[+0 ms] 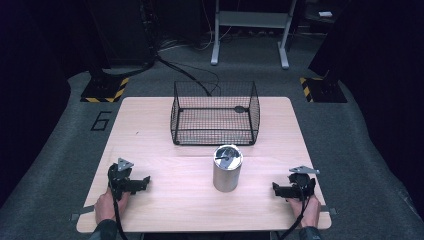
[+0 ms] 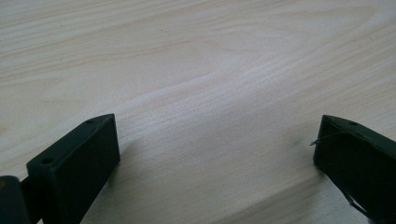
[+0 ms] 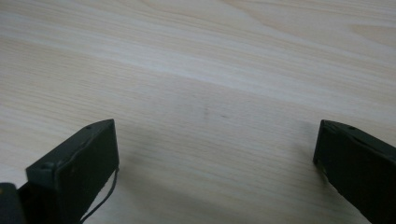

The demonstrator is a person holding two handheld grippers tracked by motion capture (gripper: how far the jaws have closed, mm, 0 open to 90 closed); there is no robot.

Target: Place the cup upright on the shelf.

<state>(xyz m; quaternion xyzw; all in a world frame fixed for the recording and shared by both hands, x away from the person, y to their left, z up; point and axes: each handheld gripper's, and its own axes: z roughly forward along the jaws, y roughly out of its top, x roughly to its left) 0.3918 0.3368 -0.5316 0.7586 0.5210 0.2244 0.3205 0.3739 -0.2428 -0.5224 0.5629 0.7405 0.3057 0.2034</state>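
1. Right now we hold our left gripper (image 1: 145, 180) low over the near left part of the wooden table (image 1: 165, 200), our left hand (image 1: 105, 205) behind it at the near edge, its tips pointing inward toward the middle of the table.
2. Along its own view, the left gripper (image 2: 217, 140) has its jaws spread wide, one at each lower corner, with bare wood grain between them and nothing held.
3. Our right gripper (image 1: 275, 189) sits low over the near right part of the table, our right hand (image 1: 311, 210) behind it, its tips also pointing inward.
4. Seen along its own jaws, the right gripper (image 3: 217, 140) is likewise spread wide over bare wood, gripping nothing.
5. Between the two grippers, and a little farther from us, a metal canister (image 1: 227, 168) stands upright on the table, well apart from both; a dark handle-like piece lies across its shiny top.
6. Just behind the canister, a black wire basket (image 1: 215, 131) sits at the middle of the far half of the table, open at the top, with a small dark disc (image 1: 241, 109) near its far right corner.
7. A cable trails from each gripper back past our wrists toward the near edge.
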